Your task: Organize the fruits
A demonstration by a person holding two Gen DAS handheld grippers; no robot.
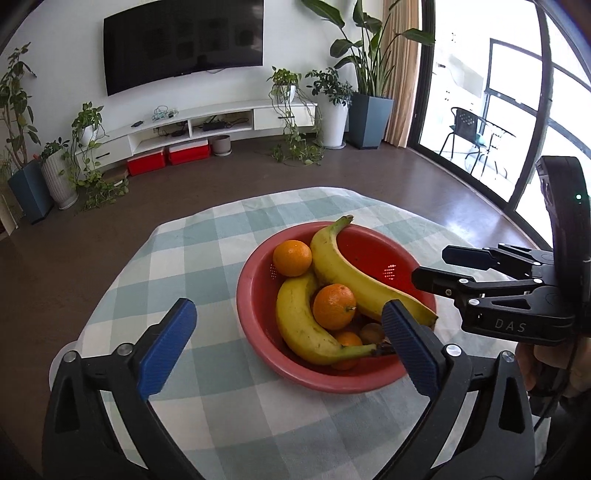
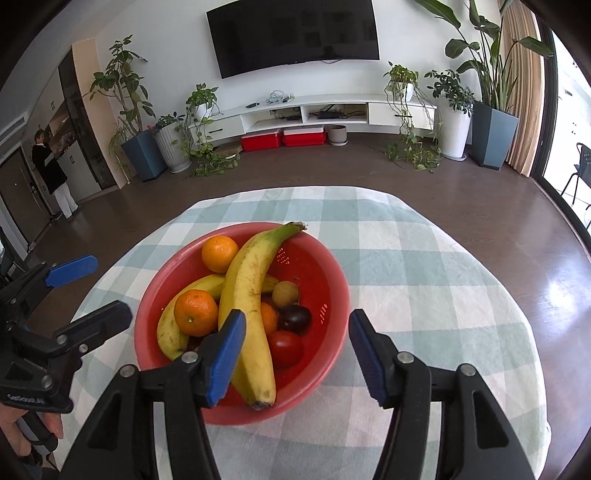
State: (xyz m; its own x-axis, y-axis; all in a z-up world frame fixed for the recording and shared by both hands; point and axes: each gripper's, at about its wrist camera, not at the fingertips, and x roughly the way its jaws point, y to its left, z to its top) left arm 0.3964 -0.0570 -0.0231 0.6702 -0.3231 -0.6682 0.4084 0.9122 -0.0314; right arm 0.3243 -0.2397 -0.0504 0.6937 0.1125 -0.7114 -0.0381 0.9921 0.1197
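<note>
Both grippers are seen spread, with nothing clamped between their blue pads. Nearest in the left wrist view, the left gripper [image 1: 286, 341] is held wide apart above the near part of the checked tablecloth [image 1: 207, 258], one blue pad [image 1: 166, 347] over bare cloth and the other in front of the near rim of the red bowl [image 1: 255, 306]. In the right wrist view, the right gripper [image 2: 295, 354] is held less widely parted; its left pad [image 2: 225, 358] is seen in front of the long banana [image 2: 247, 306] and its right pad over the cloth just beside the bowl's right rim. Whether that pad touches the banana cannot be told.

All the fruit is held in the red bowl, which is set near the middle of the cloth-covered table, somewhat toward the near edge. A long banana is laid across the pile, its stem [image 2: 295, 226] pointing past the far rim and its tip at the near rim. A second banana [image 1: 299, 325] is curved along the bowl's left side. One orange [image 1: 334, 306] is nested between the two bananas, and another orange [image 1: 291, 257] is placed at the far left of the bowl. A third orange is partly hidden beneath. A red tomato [image 2: 285, 347], a dark plum [image 2: 294, 318] and a brownish kiwi-like fruit [image 2: 285, 293] are gathered on the right side.

Beyond the table's far edge, a dark floor, potted plants, a white cabinet [image 2: 332, 110] and a wall-mounted television [image 2: 295, 33] are seen.
</note>
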